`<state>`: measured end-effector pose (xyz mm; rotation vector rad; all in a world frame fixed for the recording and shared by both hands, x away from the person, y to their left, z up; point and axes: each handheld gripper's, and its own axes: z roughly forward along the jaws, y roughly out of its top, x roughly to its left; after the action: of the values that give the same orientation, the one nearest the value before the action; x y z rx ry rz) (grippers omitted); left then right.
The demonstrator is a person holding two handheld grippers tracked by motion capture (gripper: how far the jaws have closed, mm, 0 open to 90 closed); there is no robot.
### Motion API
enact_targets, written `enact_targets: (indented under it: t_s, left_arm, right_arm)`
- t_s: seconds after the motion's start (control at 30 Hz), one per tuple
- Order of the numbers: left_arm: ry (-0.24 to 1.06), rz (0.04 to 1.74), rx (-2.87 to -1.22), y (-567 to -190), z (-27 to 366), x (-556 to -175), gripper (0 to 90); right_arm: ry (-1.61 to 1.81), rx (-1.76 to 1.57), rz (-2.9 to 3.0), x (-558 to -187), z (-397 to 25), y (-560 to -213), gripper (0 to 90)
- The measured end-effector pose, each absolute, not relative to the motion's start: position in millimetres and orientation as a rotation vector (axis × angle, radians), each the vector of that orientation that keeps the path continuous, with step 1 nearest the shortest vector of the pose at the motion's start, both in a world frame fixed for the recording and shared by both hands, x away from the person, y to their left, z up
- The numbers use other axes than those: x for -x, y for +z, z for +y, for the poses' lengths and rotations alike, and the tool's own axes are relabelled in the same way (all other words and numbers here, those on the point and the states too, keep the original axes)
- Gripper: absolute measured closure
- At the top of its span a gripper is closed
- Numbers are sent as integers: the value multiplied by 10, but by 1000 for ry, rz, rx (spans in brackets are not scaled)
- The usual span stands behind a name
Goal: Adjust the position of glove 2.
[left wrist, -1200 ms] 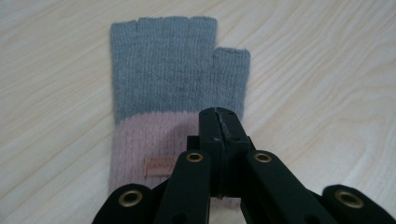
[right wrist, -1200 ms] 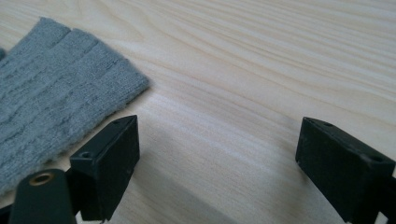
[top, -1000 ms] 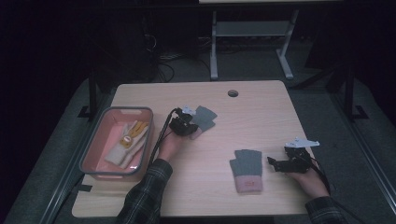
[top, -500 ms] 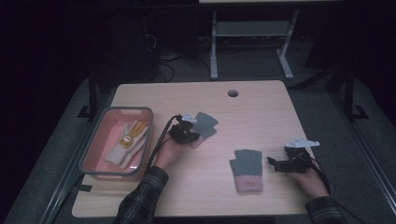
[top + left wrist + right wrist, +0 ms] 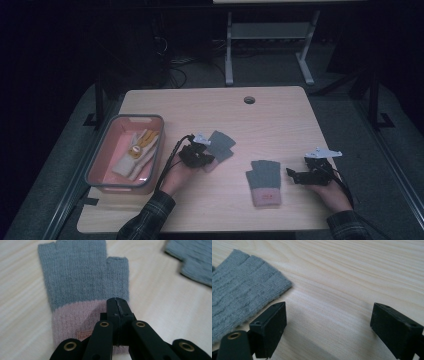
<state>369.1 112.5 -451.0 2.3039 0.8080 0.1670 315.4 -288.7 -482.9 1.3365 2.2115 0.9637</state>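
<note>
Left gripper (image 5: 204, 159) has dragged its glove (image 5: 219, 145) slightly nearer.

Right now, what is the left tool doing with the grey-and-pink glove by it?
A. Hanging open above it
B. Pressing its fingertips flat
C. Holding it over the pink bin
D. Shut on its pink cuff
D: in the left gripper view the left tool has its jaws closed together on the pink cuff edge of the glove, which lies on the table.

Dim, underexposed high view with black surroundings; both gripper views bright, slightly soft.
</note>
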Motion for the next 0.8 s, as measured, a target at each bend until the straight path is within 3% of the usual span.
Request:
enact_targets:
  t_s: [0.67, 0.8]
  left_arm:
    - [60, 688, -2328, -4470, 1158, -3074, 895]
    - [127, 714, -2283, -4366, 1200, -3161, 814]
  right_arm:
    - [965, -1337, 2211, -3151, -2883, -4829, 133]
    - [966, -1341, 2209, -3151, -2881, -4829, 134]
